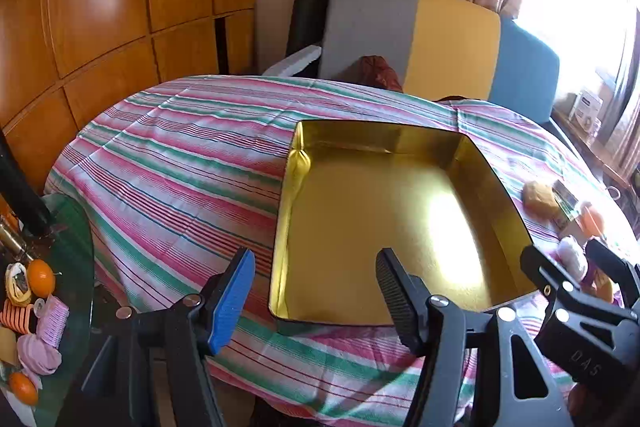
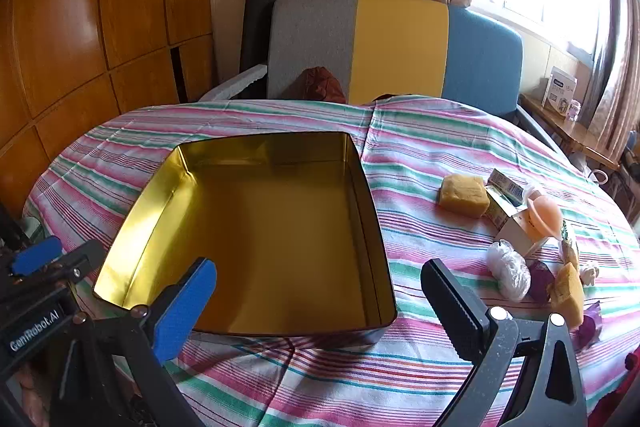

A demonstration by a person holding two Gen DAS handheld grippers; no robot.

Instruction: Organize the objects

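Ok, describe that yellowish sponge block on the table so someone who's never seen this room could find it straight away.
Start at the big gold tin on the striped tablecloth. Look to its right, where a cluster of small items lies; the sponge block is the one nearest the tin's far right corner. Unlike the crinkly white plastic bag and the small cartons beside it, it is a plain tan, unwrapped, rounded-edged cube.

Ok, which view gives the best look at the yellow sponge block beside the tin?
The right wrist view: the yellow sponge block sits whole and sharp on the striped cloth, right of the gold tin. The left wrist view shows it only small, washed out near the right edge.
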